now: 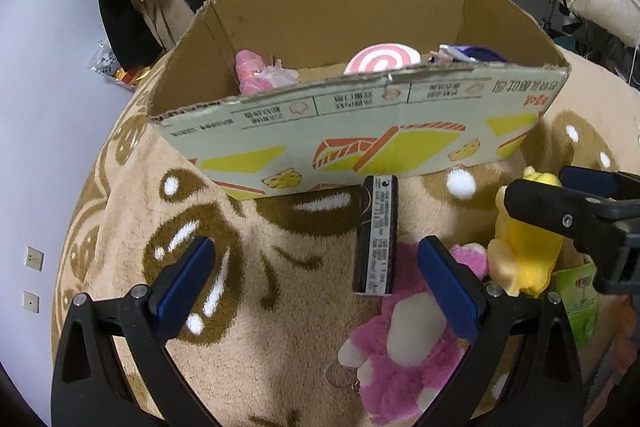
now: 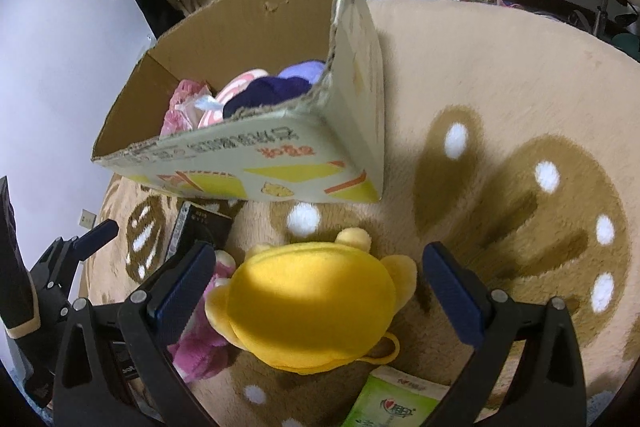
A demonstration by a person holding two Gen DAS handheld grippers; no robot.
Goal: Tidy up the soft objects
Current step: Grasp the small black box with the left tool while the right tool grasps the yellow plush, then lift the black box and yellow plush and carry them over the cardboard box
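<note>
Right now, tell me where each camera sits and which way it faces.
Left wrist: on the left gripper, facing the cardboard box; its open blue fingers show, black carton between.
Right wrist: on the right gripper, angled down at the yellow plush between open fingers.
Shared: box, yellow plush, pink plush, rug.

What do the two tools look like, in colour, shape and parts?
Both the left tool and the right tool look alike: black, curved plastic arms with triangular cut-outs, silver round pivot bolts, and two flat fingers covered by dark blue, finely ribbed pads. No cables or printed markings are visible.
</note>
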